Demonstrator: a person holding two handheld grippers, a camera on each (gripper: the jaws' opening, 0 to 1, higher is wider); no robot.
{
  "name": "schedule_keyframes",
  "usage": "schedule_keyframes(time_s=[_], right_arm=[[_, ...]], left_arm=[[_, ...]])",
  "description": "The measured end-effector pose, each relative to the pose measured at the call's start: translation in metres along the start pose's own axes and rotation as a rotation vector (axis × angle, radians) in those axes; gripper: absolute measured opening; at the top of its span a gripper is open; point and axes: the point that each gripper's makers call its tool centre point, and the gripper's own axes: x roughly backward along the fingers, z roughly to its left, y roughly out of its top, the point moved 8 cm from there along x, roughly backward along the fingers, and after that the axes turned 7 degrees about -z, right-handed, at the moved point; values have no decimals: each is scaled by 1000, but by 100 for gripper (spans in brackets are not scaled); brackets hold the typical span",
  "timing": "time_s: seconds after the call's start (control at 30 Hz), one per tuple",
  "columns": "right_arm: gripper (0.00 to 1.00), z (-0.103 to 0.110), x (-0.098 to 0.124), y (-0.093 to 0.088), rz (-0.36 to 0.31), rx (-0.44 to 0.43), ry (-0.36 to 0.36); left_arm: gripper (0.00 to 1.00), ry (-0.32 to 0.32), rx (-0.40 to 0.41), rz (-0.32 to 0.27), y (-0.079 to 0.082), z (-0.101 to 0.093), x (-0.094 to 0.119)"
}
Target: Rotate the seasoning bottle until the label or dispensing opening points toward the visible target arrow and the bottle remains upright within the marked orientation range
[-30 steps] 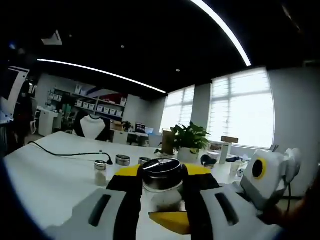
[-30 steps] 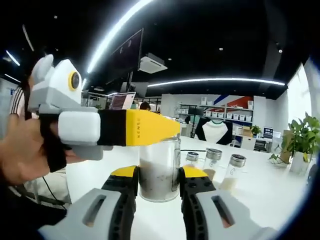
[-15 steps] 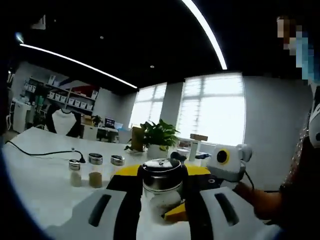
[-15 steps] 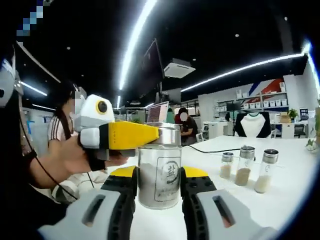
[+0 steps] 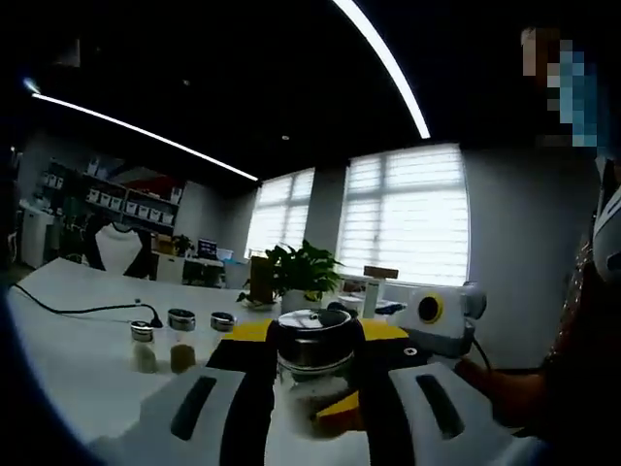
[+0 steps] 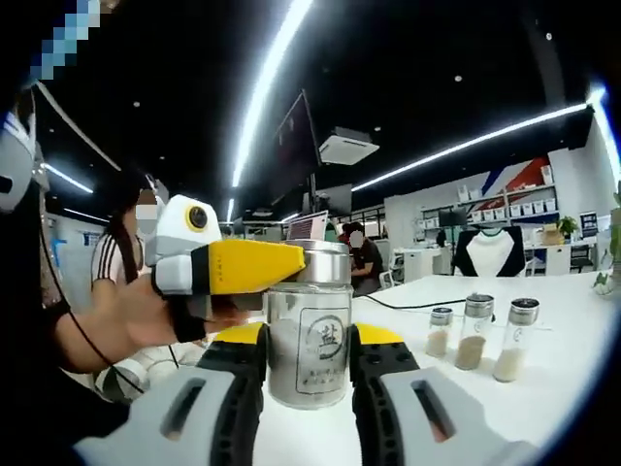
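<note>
The seasoning bottle (image 6: 310, 349) is a glass jar with a metal lid, upright on the white table (image 6: 543, 388). Its round label with dark characters faces the right gripper view. My right gripper (image 6: 309, 335) is shut on the glass body, one jaw on each side. My left gripper (image 6: 243, 267) comes in from the left, its yellow jaws closed at the lid. In the left gripper view the lid (image 5: 314, 335) sits between the jaws of my left gripper (image 5: 312, 351). My right gripper (image 5: 432, 320) shows there, held by a hand, with one yellow jaw tip low on the bottle.
Three small spice bottles (image 6: 473, 332) stand in a row on the table, also seen as small bottles (image 5: 180, 340). A black cable (image 5: 87, 311) lies across the table. A potted plant (image 5: 301, 272) stands behind. People sit in the background (image 6: 359, 254).
Both views have swung round the bottle. A second ago the right gripper view showed plain glass; the label now faces it nearly square on. Both grippers kept their hold.
</note>
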Motion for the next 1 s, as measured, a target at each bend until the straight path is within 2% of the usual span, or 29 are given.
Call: schedule_keyframes(time_s=[0.17,0.3,0.37,0.47,0.57,0.67,0.8,0.93,0.97,1.0], right_arm=[[30,5,-5,1,14,37,-80],[30,8,-8,2,45,100,-181],[30,9,-11,2,60,119,-232],[30,10,-15,-2,104,184,-278],[30,9,-18,-5,116,177,-286],[30,9,-20,-7,145,234,-313],[31,6,-19,-13,159,192,-306],[31,1,-13,-15,172,212,-286],[31,-1,-12,-14,174,214,-258],[31,-1,-11,-13,155,172,-215]], left_arm=[[32,27,5,-24,1,3,-1],[32,64,3,-38,0,4,-1],[32,115,20,-63,-3,6,-2],[33,153,45,-74,-8,9,-2],[33,190,49,-72,-11,11,-1],[33,230,46,-68,-14,12,-1],[33,256,127,-49,-20,19,-1],[32,202,81,-15,-22,16,-3],[32,182,69,-3,-21,17,-3],[32,164,78,1,-19,19,-3]])
